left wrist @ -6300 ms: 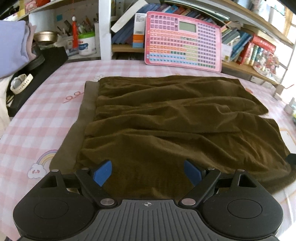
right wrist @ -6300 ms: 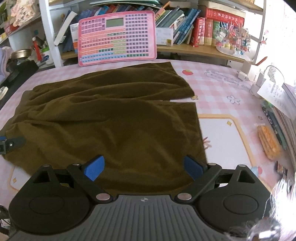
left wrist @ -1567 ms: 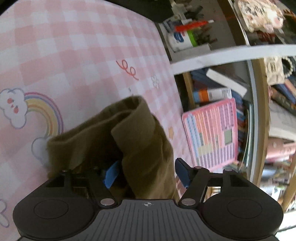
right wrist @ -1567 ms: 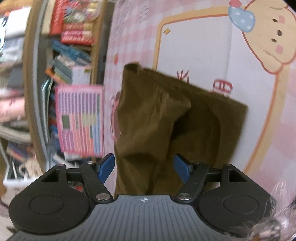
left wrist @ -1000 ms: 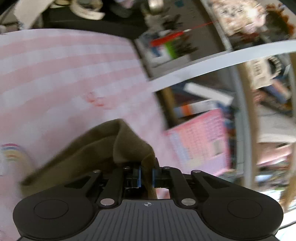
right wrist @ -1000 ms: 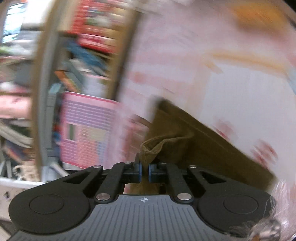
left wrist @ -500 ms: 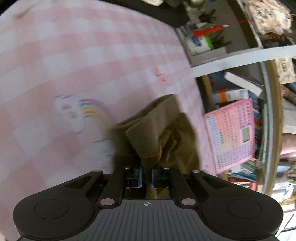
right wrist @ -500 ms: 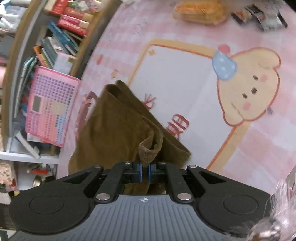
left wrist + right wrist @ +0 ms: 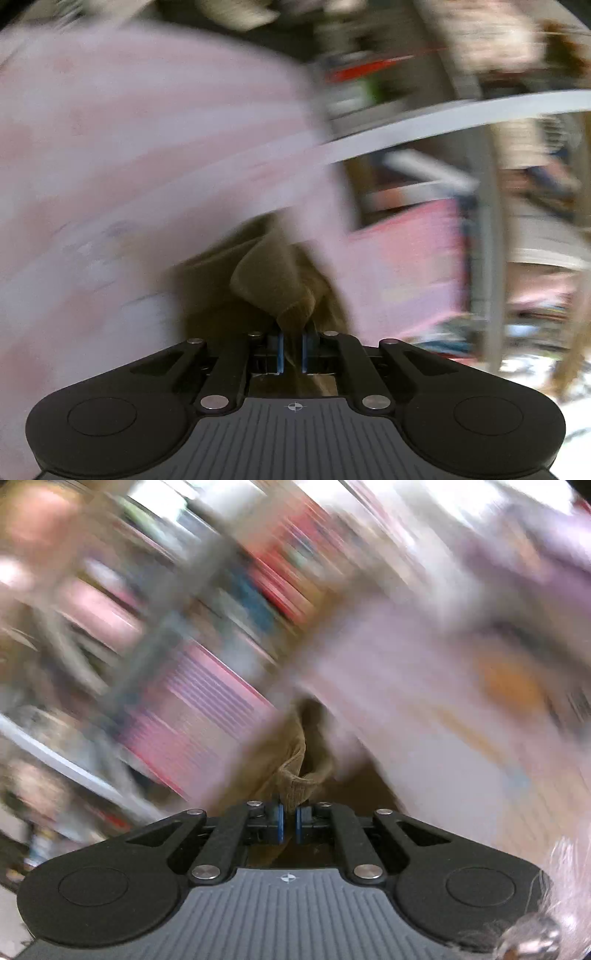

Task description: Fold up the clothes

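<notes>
Two grippers hold one brown garment (image 9: 273, 280). The left gripper (image 9: 291, 352) is closed on a bunched fold of the cloth, and the right gripper (image 9: 289, 823) pinches a ribbed hem of it between its two blue pads (image 9: 280, 823). The garment hangs before the pink tablecloth (image 9: 110, 147). One pink board (image 9: 199, 709) and the shelves are too blurred to count further.

The left gripper (image 9: 291, 352) has its 2 blue-padded fingers (image 9: 279, 351) pinched nearly together on a bunch of brown cloth (image 9: 273, 280). The right gripper (image 9: 289, 825) is likewise clamped on a ribbed edge of the same cloth, fingers almost touching.
</notes>
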